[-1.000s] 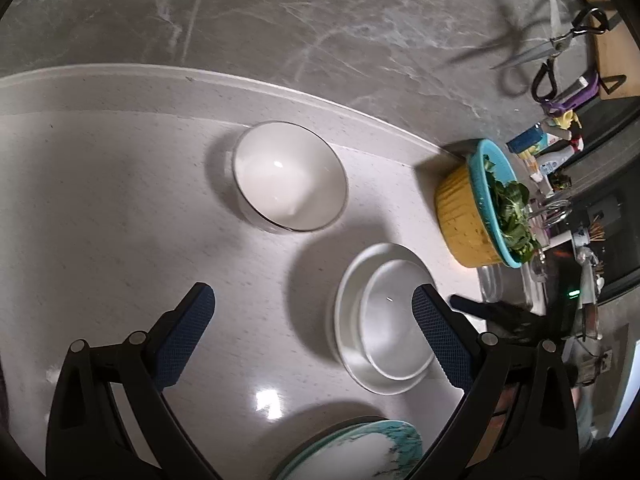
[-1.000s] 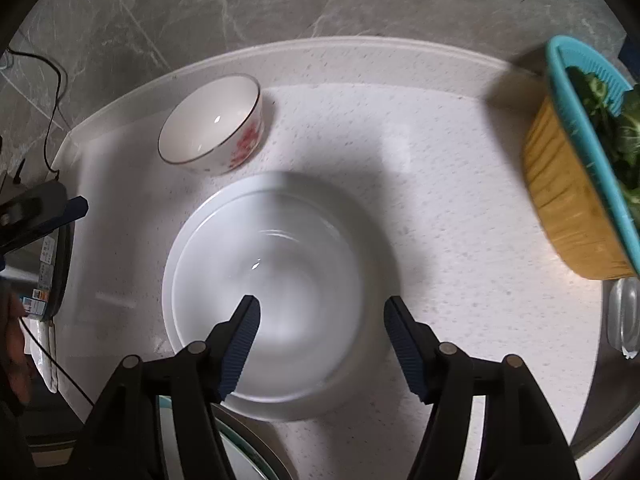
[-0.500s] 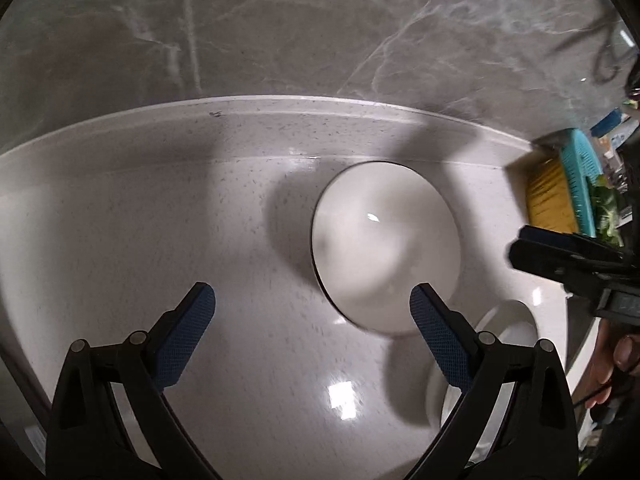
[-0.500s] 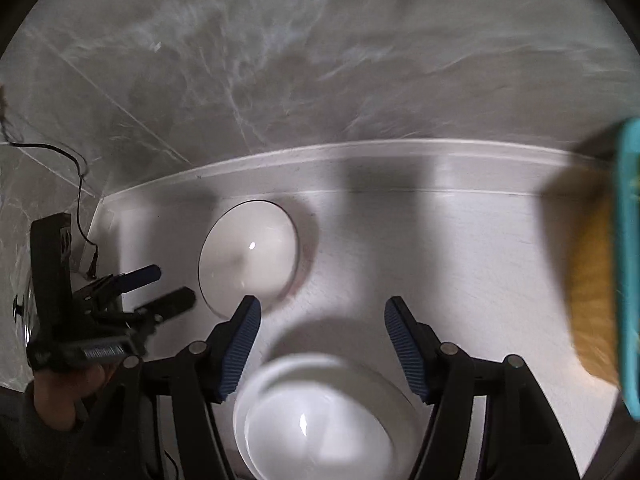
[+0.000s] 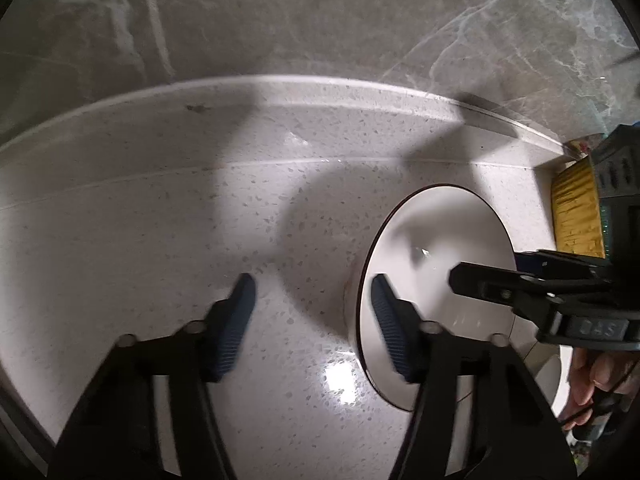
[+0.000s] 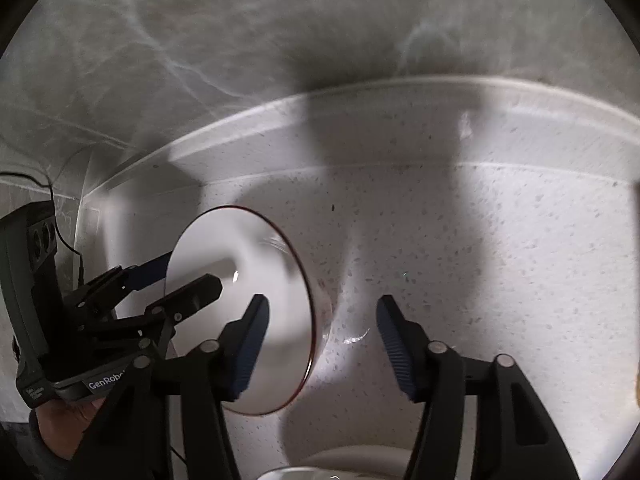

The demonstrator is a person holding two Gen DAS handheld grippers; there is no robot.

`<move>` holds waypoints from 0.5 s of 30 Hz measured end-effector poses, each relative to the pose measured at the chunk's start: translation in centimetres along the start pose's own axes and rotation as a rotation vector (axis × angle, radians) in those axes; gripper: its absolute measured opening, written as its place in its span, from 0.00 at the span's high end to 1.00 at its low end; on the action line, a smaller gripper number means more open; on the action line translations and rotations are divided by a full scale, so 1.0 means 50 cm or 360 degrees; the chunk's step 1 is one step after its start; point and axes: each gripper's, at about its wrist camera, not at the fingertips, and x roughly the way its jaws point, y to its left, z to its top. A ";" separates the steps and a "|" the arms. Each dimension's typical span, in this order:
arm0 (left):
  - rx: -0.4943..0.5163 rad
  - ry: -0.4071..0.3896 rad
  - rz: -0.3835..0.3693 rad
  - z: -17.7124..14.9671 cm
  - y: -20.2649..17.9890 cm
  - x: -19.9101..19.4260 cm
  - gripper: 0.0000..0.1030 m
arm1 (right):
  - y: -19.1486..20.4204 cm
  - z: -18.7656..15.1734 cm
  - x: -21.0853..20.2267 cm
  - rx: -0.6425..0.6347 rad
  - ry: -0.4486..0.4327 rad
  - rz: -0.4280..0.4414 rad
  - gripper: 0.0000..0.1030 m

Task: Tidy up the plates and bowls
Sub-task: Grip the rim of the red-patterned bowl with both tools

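Tabletop: a white speckled stone tabletop (image 5: pixel 152 240), glossy, with a bright lamp glare near the left gripper and broad soft shadows lying across it; a raised lip of the same stone runs along its back edge.
Wall: grey marble-look wall tiles (image 5: pixel 320 20) with pale veins rise straight from that lip; in the right wrist view they meet a second tiled wall at a corner on the left, where a thin black cable (image 6: pixel 64 236) hangs.
Bowl: a white round ceramic bowl with a thin dark rim (image 5: pixel 436 256) stands upright on the tabletop near the back lip; a faint reddish pattern shows on its outer side in the right wrist view.
Left gripper: the black left gripper with blue ribbed pads (image 5: pixel 312 320) straddles the bowl's rim, one pad inside the bowl and one outside over the tabletop; its jaws have just been closing and are part spread, the pads not pressing on the rim.
Right gripper: the black right gripper with blue ribbed pads (image 6: pixel 320 344) straddles the opposite side of the rim in the same way; its jaws have also been closing, part spread, not pinching.
Right edge: a yellow ribbed basket (image 5: pixel 576 212) stands beyond the bowl.
Near edge: part of another white dish (image 6: pixel 360 460) shows at the bottom of the right wrist view.
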 end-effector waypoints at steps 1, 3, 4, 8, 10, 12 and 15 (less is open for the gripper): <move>-0.0002 0.0019 -0.0021 0.002 0.002 0.008 0.62 | -0.007 0.001 0.005 0.0025 0.0014 0.0011 0.48; -0.0006 0.0035 -0.0064 0.007 0.005 0.020 0.69 | -0.017 0.003 0.021 0.0069 0.0034 0.0033 0.53; -0.0007 0.0033 -0.0081 0.007 0.006 0.022 0.73 | -0.019 0.003 0.020 0.0069 0.0026 0.0047 0.57; 0.0017 0.0025 -0.0120 0.002 -0.010 0.025 0.92 | -0.006 0.003 0.035 0.0059 0.0065 0.0063 0.78; 0.0046 0.0021 -0.0076 0.001 -0.021 0.025 0.92 | -0.001 0.004 0.038 0.0066 0.0074 0.0104 0.85; 0.0038 0.0019 -0.0084 -0.003 -0.022 0.025 0.93 | 0.002 0.003 0.037 0.0067 0.0063 0.0081 0.85; 0.0031 0.0014 -0.0105 -0.012 -0.023 0.016 0.93 | 0.014 0.000 0.045 0.0071 0.0052 0.0075 0.86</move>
